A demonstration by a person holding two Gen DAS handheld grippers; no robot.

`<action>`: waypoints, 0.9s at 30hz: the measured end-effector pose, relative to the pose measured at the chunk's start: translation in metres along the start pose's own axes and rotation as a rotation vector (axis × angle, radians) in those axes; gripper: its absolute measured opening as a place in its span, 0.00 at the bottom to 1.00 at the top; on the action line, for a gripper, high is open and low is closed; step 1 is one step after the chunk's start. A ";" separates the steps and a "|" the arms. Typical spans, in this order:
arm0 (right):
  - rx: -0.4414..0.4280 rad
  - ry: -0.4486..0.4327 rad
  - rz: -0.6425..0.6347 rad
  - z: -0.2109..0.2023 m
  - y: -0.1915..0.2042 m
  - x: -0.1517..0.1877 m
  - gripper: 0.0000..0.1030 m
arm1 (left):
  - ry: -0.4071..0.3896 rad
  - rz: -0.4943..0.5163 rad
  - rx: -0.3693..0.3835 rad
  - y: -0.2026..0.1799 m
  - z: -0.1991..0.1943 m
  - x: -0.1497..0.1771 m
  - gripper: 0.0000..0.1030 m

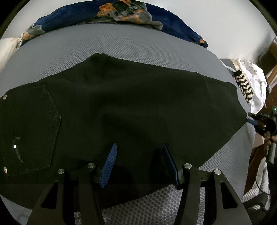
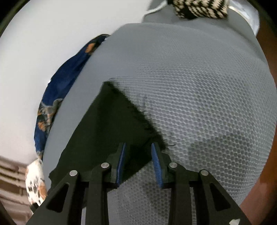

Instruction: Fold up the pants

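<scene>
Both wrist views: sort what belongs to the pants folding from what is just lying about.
Part of the job:
black denim pants spread flat
grey mesh-textured mattress beneath them
left claw, open
right claw, open at the frayed hem

Lying about:
blue floral blanket
black-and-cream zigzag knit cloth
white spotted cloth
</scene>
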State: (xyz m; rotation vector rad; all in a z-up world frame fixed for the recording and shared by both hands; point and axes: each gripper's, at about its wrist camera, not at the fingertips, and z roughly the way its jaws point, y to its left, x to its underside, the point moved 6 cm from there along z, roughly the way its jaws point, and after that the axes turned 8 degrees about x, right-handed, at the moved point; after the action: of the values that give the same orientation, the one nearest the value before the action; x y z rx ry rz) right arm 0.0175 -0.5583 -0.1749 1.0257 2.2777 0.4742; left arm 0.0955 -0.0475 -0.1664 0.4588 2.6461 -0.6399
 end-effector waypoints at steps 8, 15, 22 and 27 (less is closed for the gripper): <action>-0.028 -0.024 0.034 0.009 0.000 -0.012 0.26 | -0.005 -0.001 -0.001 -0.002 -0.001 0.003 0.55; -0.070 -0.039 0.025 0.017 0.011 -0.016 0.04 | -0.003 0.013 -0.012 -0.004 -0.001 0.005 0.58; 0.015 -0.148 -0.057 -0.019 0.015 -0.010 0.03 | -0.016 -0.004 -0.024 -0.003 -0.007 0.002 0.58; 0.102 -0.104 -0.050 0.009 -0.003 0.001 0.02 | 0.014 0.039 -0.039 -0.003 -0.003 0.013 0.58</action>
State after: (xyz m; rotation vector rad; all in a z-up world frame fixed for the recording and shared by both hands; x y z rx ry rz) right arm 0.0213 -0.5590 -0.1833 1.0163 2.2480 0.2794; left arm 0.0821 -0.0461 -0.1679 0.5034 2.6510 -0.5737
